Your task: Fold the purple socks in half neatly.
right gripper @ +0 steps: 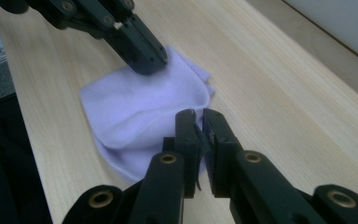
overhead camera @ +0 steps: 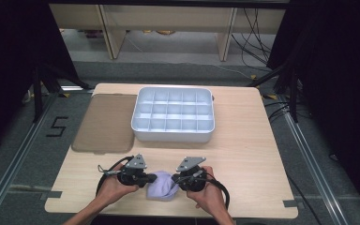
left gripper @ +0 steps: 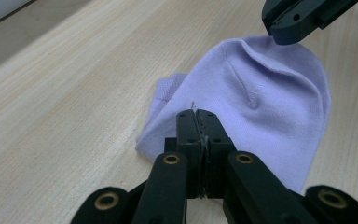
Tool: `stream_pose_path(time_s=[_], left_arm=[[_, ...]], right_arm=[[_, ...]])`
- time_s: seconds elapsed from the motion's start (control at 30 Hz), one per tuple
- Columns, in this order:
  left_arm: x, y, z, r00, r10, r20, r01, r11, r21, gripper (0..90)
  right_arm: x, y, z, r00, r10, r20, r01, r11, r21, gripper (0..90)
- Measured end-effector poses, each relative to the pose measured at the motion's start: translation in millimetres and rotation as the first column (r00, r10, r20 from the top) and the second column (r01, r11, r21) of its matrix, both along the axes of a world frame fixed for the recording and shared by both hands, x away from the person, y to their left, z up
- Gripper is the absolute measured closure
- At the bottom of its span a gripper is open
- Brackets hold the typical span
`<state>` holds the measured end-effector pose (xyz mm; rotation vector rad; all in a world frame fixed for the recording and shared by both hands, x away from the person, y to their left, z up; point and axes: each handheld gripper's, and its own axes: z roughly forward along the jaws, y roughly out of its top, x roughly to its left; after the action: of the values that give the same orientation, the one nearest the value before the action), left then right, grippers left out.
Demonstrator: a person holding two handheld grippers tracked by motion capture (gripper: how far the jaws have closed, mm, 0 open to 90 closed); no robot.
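A lavender sock (overhead camera: 161, 188) lies crumpled on the wooden table near its front edge, between my two grippers. My left gripper (overhead camera: 153, 178) comes in from the left; its jaws are pressed together with no cloth seen between them, and its tip (left gripper: 196, 113) rests over the sock (left gripper: 270, 107) at its near edge. My right gripper (overhead camera: 176, 179) comes in from the right, nearly closed, and pinches the sock's (right gripper: 135, 112) edge at its tip (right gripper: 199, 113), where a fold rises to it. Each gripper shows in the other's view: the right gripper (left gripper: 284, 35), the left gripper (right gripper: 147, 63).
A white tray (overhead camera: 173, 135) with several empty compartments stands at the table's middle back. A flat brown lid (overhead camera: 105, 123) lies to its left. Bare wood (overhead camera: 253, 159) stretches to the right of my hands. The front table edge is just below them.
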<state>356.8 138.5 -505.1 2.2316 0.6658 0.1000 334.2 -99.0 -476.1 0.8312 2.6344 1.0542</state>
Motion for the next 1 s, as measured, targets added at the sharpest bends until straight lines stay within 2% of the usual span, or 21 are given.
stream_pose_path(time_s=[0.07, 0.17, 0.2, 0.23, 0.27, 0.3, 0.33, 0.4, 0.43, 0.47, 0.53, 0.57, 0.6, 0.63, 0.67, 0.7, 0.73, 0.8, 0.83, 0.87, 1.0], left_arm=[[-0.9, -0.2, 1.8, 1.0, 0.002, 0.0, -0.002, 1.0, -0.01, 87.6], [0.6, 6.0, 8.6, 0.9996, 0.022, 0.015, -0.021, 0.9993, -0.03, 87.0], [0.6, 6.0, 8.6, 0.9996, 0.022, 0.015, -0.021, 0.9993, -0.03, 86.7], [0.8, 7.7, 9.5, 0.9995, 0.029, 0.015, -0.028, 0.9988, -0.04, 85.9], [0.9, 11.3, 11.1, 0.9993, 0.036, 0.01, -0.036, 0.9983, -0.045, 85.0], [-0.3, 12.7, 11.5, 0.9988, 0.048, -0.001, -0.048, 0.9974, -0.054, 84.3], [-0.3, 12.7, 11.5, 0.9988, 0.048, -0.001, -0.048, 0.9974, -0.054, 83.1], [-5.9, 21.7, 14.3, 0.9978, 0.058, -0.032, -0.06, 0.9958, -0.069, 76.7], [-5.9, 21.7, 14.3, 0.9978, 0.058, -0.032, -0.06, 0.9958, -0.069, 73.5], [-10.8, 27.8, 14.3, 0.995, 0.077, -0.063, -0.083, 0.9927, -0.087, 70.9], [-12.3, 31.2, 14.2, 0.9937, 0.083, -0.075, -0.089, 0.9927, -0.081, 64.9], [-14.4, 36.3, 12.3, 0.9892, 0.105, -0.102, -0.114, 0.9904, -0.078, 62.6], [-14.4, 36.3, 12.3, 0.9892, 0.105, -0.102, -0.114, 0.9904, -0.078, 61.2], [-15.4, 37.8, 11.7, 0.9866, 0.114, -0.117, -0.123, 0.9894, -0.078, 61.2], [-17.9, 41.0, 10.4, 0.9824, 0.127, -0.137, -0.139, 0.9871, -0.08, 58.2], [-17.9, 41.0, 10.4, 0.9824, 0.127, -0.137, -0.139, 0.9871, -0.08, 56.9], [-20.2, 42.7, 9.6, 0.9766, 0.144, -0.16, -0.159, 0.9834, -0.087, 55.6], [-19.7, 43.0, 8.0, 0.9764, 0.139, -0.165, -0.155, 0.9839, -0.088, 53.1], [-20.2, 41.6, 7.0, 0.9732, 0.142, -0.181, -0.159, 0.9832, -0.089, 51.9], [-19.8, 40.8, 5.8, 0.9734, 0.136, -0.184, -0.154, 0.9842, -0.086, 51.5], [-19.0, 36.3, 2.6, 0.9701, 0.124, -0.209, -0.142, 0.9871, -0.074, 51.2]], right_arm=[[-1.2, 2.6, 2.9, 0.9998, 0.008, -0.019, -0.008, 1.0, -0.006, 85.3], [-0.3, 5.9, 4.5, 0.9994, 0.033, 0.01, -0.033, 0.999, 0.001, 85.3], [-0.3, 5.9, 4.5, 0.9994, 0.033, 0.01, -0.033, 0.999, 0.001, 85.3], [-2.0, 8.0, 6.8, 0.9995, 0.03, -0.011, -0.03, 0.999, 0.012, 85.3], [-1.0, 8.9, 6.8, 0.9986, 0.052, -0.005, -0.052, 0.999, 0.013, 85.3], [-1.4, 10.3, 5.6, 0.9991, 0.043, -0.002, -0.042, 0.999, 0.028, 85.3], [-2.1, 10.2, 6.6, 0.999, 0.045, -0.006, -0.045, 0.999, 0.015, 85.3], [-2.9, 13.5, 4.8, 0.9979, 0.063, -0.012, -0.063, 0.998, 0.029, 85.3], [-4.7, 14.0, 4.7, 0.9981, 0.06, -0.017, -0.06, 0.998, 0.02, 85.4], [-5.4, 14.8, 4.2, 0.9959, 0.084, -0.033, -0.084, 0.996, 0.019, 85.4], [-7.9, 16.4, 2.4, 0.993, 0.107, -0.049, -0.107, 0.994, 0.001, 85.3], [-9.5, 17.8, -0.4, 0.9929, 0.104, -0.057, -0.104, 0.995, -0.005, 85.0], [-10.8, 18.0, -2.3, 0.9906, 0.113, -0.078, -0.115, 0.993, -0.022, 84.9], [-10.8, 18.0, -2.3, 0.9906, 0.113, -0.078, -0.115, 0.993, -0.022, 84.9], [-12.4, 17.6, -6.8, 0.9889, 0.12, -0.087, -0.124, 0.991, -0.044, 84.9], [-12.9, 18.2, -9.3, 0.988, 0.124, -0.092, -0.128, 0.991, -0.041, 84.9], [-12.8, 18.3, -11.9, 0.9879, 0.123, -0.095, -0.128, 0.99, -0.051, 84.9], [-13.0, 20.4, -15.2, 0.9879, 0.121, -0.097, -0.127, 0.99, -0.059, 85.1], [-14.1, 21.5, -15.2, 0.988, 0.103, -0.116, -0.111, 0.992, -0.067, 85.1], [-12.9, 22.9, -16.1, 0.989, 0.117, -0.091, -0.123, 0.99, -0.067, 85.1], [-13.1, 29.9, -18.1, 0.992, 0.092, -0.086, -0.097, 0.994, -0.058, 85.1]])
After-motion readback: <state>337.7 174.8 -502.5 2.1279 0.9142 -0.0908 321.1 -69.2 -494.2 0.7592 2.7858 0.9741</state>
